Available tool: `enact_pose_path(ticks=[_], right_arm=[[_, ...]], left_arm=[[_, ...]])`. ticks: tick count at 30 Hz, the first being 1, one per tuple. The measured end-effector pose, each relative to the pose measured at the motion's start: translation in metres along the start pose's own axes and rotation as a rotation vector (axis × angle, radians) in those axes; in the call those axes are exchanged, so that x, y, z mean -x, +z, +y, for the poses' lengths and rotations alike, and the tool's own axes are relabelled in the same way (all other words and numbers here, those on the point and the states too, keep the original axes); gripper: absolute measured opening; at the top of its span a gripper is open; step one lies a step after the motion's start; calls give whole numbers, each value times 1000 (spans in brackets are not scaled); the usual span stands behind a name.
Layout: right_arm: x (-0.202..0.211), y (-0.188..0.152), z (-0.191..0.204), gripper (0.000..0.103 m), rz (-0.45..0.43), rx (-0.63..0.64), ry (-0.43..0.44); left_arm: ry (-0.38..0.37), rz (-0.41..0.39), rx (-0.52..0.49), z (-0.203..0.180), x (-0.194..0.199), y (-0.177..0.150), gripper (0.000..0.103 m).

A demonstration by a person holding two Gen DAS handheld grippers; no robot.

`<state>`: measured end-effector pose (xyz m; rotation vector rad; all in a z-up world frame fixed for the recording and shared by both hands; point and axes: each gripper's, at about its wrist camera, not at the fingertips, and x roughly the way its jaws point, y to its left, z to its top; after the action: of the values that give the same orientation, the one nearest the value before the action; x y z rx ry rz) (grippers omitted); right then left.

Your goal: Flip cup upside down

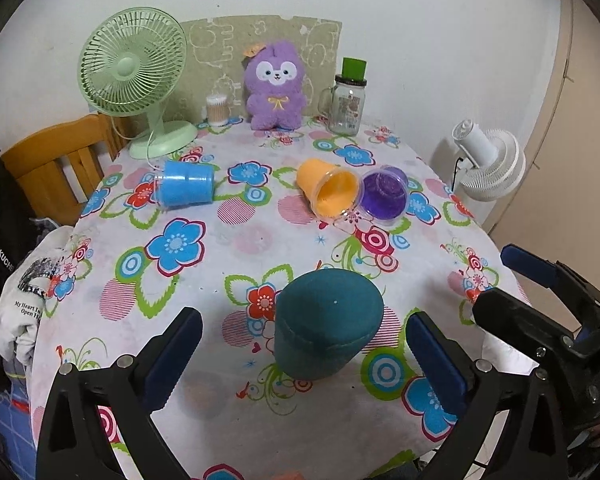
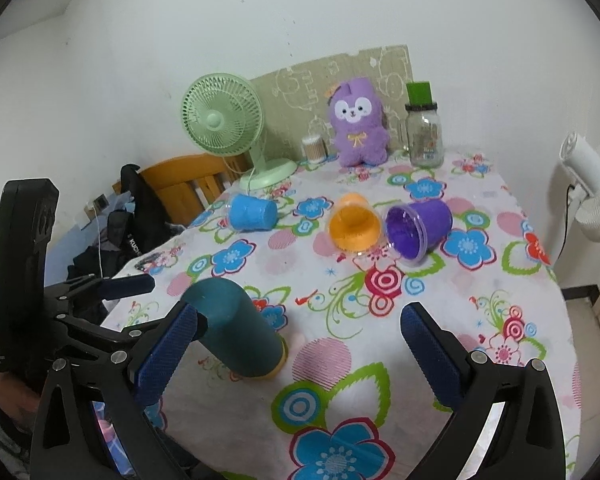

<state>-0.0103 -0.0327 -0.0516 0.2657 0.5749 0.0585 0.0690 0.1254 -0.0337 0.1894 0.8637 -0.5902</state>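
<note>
Teal cup (image 1: 327, 320), seemingly already inverted, stands between the left gripper's (image 1: 304, 344) wide jaws; the equally wide right gripper (image 2: 300, 344) could topple it.

An upturned cup (image 1: 326, 322) stands on the surface (image 1: 236, 412) between my left fingers (image 1: 176, 350). Behind it three cups lie on their sides: one (image 1: 186, 188) left, two (image 1: 328, 192) (image 1: 384, 196) touching on the right. At the back stand a fan (image 1: 134, 76), toy (image 1: 276, 84) and jar (image 1: 346, 100).
</note>
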Motion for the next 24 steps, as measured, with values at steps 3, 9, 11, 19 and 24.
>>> enact_pose_path(ticks=[3,9,11,19,24], right_arm=[[7,4,6,103,-26,19,-17],[16,11,11,103,-56,31,-21],[18,12,13,103,-60,30,-23],[28,23,23,103,-104,56,-47],[32,28,30,103,-125,72,-61]], left_arm=[[5,-16,2,1,6,0,103],[19,-48,1,3,15,0,103],[17,-63,8,5,19,0,103],[15,-128,34,11,35,4,103],[27,-194,44,15,49,6,103]])
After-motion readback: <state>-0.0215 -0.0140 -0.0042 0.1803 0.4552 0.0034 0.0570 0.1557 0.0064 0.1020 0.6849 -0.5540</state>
